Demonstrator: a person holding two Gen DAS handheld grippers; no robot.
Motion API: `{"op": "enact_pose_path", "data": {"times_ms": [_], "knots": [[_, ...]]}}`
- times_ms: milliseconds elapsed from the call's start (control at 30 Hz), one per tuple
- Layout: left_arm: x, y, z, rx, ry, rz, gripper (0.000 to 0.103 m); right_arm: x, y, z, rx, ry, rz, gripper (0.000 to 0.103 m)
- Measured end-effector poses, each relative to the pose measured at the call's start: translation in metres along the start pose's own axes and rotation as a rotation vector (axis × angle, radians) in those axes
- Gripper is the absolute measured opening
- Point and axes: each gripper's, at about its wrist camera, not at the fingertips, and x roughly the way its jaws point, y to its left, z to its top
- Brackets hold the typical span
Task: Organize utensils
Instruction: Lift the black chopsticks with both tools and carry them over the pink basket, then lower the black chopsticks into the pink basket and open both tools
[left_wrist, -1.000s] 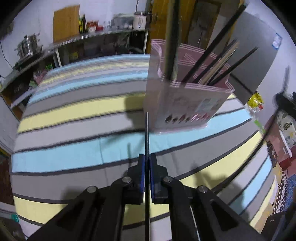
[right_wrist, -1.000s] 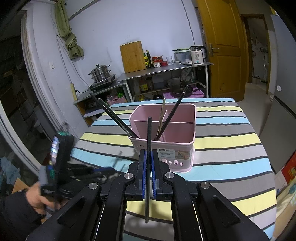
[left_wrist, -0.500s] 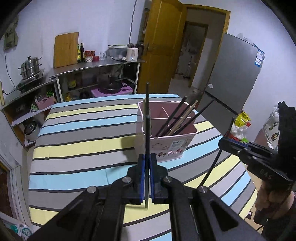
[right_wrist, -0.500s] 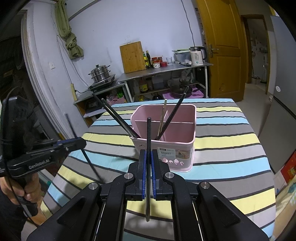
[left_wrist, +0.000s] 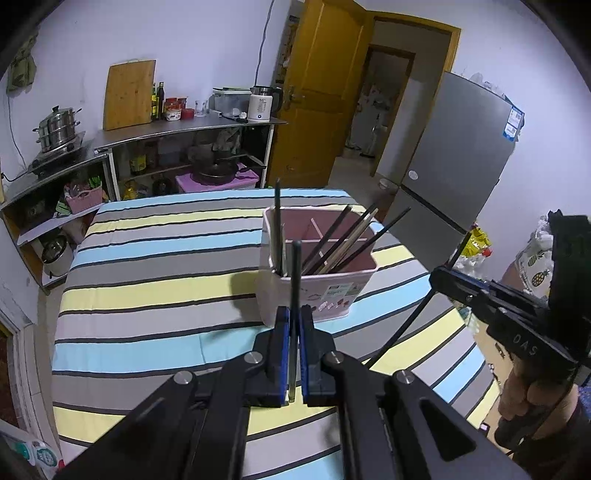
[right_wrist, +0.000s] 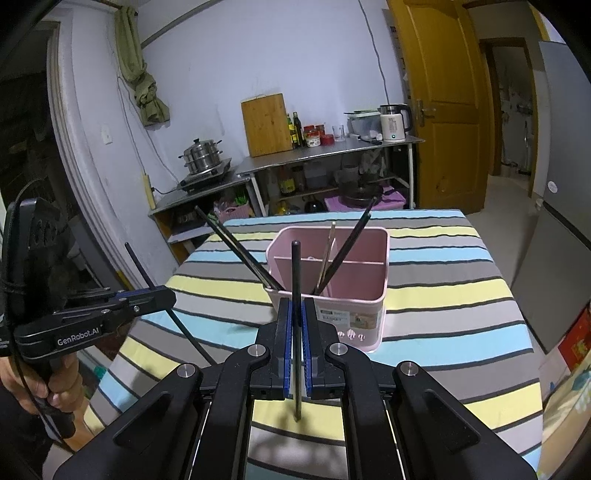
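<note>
I've got both grippers up over the near edge of the striped table, each pinching one black chopstick.

L gripper: blue pads pressed tight on a black chopstick, stick upright between them, top end poking above the pads, lower end showing below. From the R wrist view I see the same unit at far left, w/ the stick running diagonally through its tip.

R gripper: pads clamped on another black chopstick, also upright, lower tip hanging over a yellow stripe. In the L wrist view it sits at right w/ its stick slanting down toward the cloth, a hand on the handle.

Pink utensil holder stands mid-table, just beyond both grippers, split by a divider wall. Inside: several black chopsticks and a pale wooden pair, leaning; two more dark ones lean out over its left rim in the R view. Neither held stick touches the holder.

Bkgd: steel counter w/ kettle, cutting board, steamer pot.
</note>
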Motion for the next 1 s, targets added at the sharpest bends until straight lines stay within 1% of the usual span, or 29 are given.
{"op": "enact_pose_path", "data": {"times_ms": [167, 300, 467, 667, 900, 1000], "knots": [[-0.013, -0.006, 0.018, -0.002, -0.025, -0.034, 0.005, -0.009, 0.001, 0.016, -0.011, -0.035, -0.001, 0.005], [-0.027, -0.013, 0.043, 0.012, -0.068, -0.061, 0.005, -0.019, 0.002, 0.035, -0.024, -0.082, -0.006, 0.005], [-0.034, -0.020, 0.074, 0.021, -0.112, -0.081, 0.005, -0.024, 0.003, 0.060, -0.028, -0.131, -0.015, 0.005], [-0.029, -0.022, 0.109, 0.026, -0.150, -0.084, 0.005, -0.023, -0.001, 0.084, -0.011, -0.178, -0.020, 0.005], [-0.015, -0.014, 0.132, 0.016, -0.167, -0.063, 0.005, -0.015, -0.006, 0.107, 0.017, -0.221, -0.019, 0.005], [-0.006, -0.011, 0.134, 0.017, -0.164, -0.049, 0.005, -0.007, -0.012, 0.111, 0.039, -0.227, -0.021, 0.005]]}}
